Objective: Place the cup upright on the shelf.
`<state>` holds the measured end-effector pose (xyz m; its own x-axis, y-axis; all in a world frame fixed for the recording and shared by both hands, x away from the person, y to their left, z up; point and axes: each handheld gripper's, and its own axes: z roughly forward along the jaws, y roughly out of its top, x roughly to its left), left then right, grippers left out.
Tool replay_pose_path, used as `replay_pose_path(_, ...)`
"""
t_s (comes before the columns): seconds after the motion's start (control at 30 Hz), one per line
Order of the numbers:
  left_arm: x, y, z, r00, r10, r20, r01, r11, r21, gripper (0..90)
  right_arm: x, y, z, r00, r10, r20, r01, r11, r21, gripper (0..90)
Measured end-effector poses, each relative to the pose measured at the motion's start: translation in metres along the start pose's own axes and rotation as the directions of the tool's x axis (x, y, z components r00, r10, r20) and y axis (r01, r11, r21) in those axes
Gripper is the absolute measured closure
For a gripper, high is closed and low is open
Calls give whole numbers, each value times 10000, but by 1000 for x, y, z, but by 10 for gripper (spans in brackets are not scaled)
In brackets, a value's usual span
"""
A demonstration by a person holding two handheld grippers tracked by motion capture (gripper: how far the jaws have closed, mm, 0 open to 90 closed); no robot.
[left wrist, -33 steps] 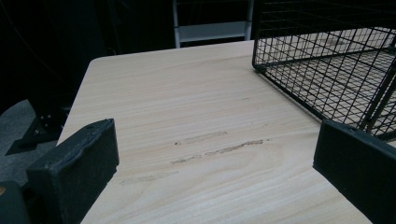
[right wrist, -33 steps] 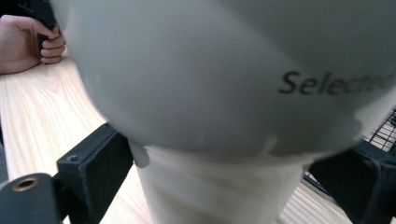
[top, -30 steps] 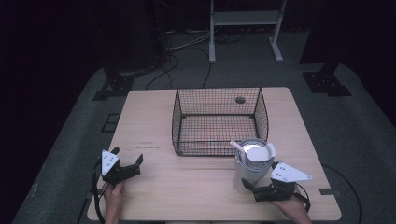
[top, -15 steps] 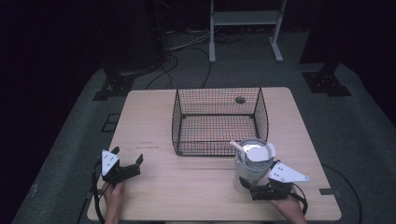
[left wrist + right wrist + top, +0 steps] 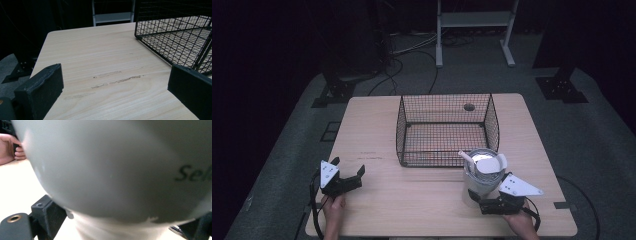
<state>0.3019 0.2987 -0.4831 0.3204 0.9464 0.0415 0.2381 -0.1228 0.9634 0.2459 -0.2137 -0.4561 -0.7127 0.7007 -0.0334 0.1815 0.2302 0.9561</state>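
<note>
Far left of the wooden table (image 5: 377,127): left gripper (image 5: 346,176) resting near the front edge, jaws wide apart with nothing between them, a hand (image 5: 333,210) behind it. Seen from the left gripper view as two black pads (image 5: 41,86) flanking bare wood with a few faint scuff marks (image 5: 113,79). Idle, by the look of it, with no part in the job yet.

Centre: black wire basket (image 5: 402,125), open-topped, standing upright on the table. Nothing inside but the mesh floor; a small round hole (image 5: 469,107) in the tabletop visible through its far wall. Corner of the same basket (image 5: 175,32) close to the left gripper's right-hand pad.

Right: white jug-like container (image 5: 479,177) with a loosely seated white lid (image 5: 488,164), just in front of the basket's near right corner and outside it. Right gripper (image 5: 482,202) pressed up to its base, jaws on either side of the lower body; up close a curved white wall (image 5: 112,165) with dark lettering (image 5: 193,173). Looks clamped on the container.

Judged progress: grasp apparently made, container not yet in the basket. Left to do: lift over the rim, lower inside, release.
</note>
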Motion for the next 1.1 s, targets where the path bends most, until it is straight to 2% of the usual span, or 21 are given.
replay_pose_path(0.2, 0, 0, 0, 10000, -4, -4, 4, 10000, -1, 0, 0, 1, -2, 10000, -49, -66, 50, 10000, 22, 86)
replay_pose_path(0.37, 1, 0, 0, 10000, -35, 22, 35, 10000, -29, 0, -3, 2, -5, 9988, 357, -331, -355, 9994, 62, 87)
replay_pose_path(0.5, 1, 0, 0, 10000, -49, 36, 49, 10000, -36, 0, -3, 7, -3, 9995, 172, -273, -169, 9998, 129, 87)
replay_pose_path(0.63, 1, 0, 0, 10000, -63, 42, 63, 10000, -46, 0, -2, 22, -1, 9988, -122, -467, 120, 9999, -31, 87)
replay_pose_path(0.97, 1, 0, 0, 10000, -74, 61, 75, 10000, -41, 0, 0, 56, 7, 9944, -302, -1018, 255, 9986, -470, 87)
replay_pose_path(1.03, 1, 0, 0, 9999, -104, 61, 104, 9999, -44, 0, 0, 66, 9, 9934, -344, -1092, 284, 9981, -554, 87)
replay_pose_path(1.1, 2, 0, 0, 9999, -110, 73, 110, 9999, -22, 0, -1, 79, 12, 9924, -606, -1072, 543, 9967, -605, 87)
